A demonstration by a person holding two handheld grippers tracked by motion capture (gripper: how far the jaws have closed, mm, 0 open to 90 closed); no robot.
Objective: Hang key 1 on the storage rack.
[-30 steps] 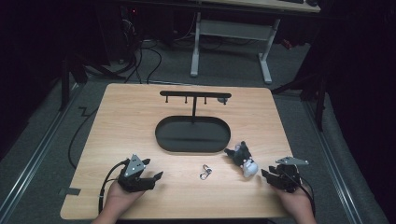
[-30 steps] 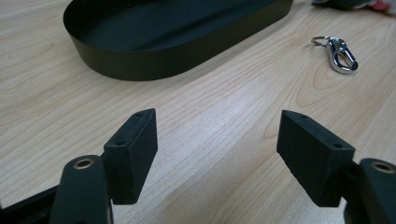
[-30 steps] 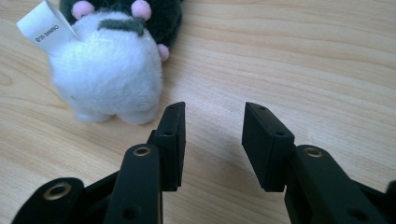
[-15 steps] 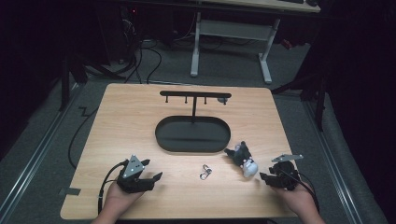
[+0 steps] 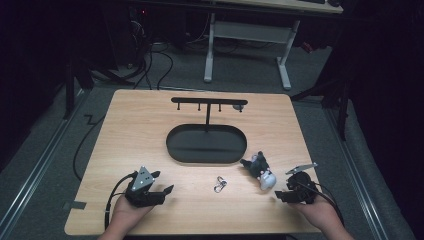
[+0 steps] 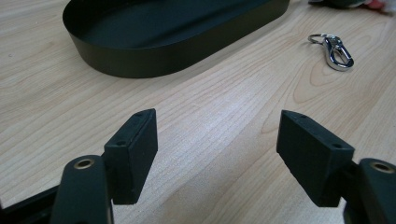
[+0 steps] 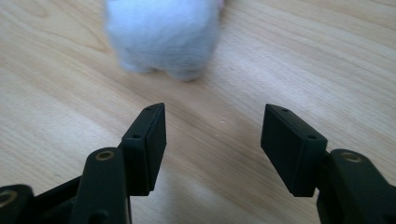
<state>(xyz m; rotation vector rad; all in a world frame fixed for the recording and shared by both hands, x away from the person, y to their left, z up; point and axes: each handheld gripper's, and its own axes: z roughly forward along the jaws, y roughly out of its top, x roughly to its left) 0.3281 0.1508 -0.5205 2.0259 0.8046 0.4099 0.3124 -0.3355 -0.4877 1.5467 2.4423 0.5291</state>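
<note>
One soft, light plush (image 7: 163, 35) sits at twelve o'clock of my right gripper (image 7: 212, 135), whose empty jaws have just been opening; I'd pinch its white body.

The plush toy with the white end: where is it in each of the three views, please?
High view: the plush toy lies right of centre, between the black oval tray and the right gripper.
Left gripper view: a sliver of it at the top right corner.
Right gripper view: its white end at the top centre, ahead of the open jaws.
Shared landmark: the wooden table.
</note>
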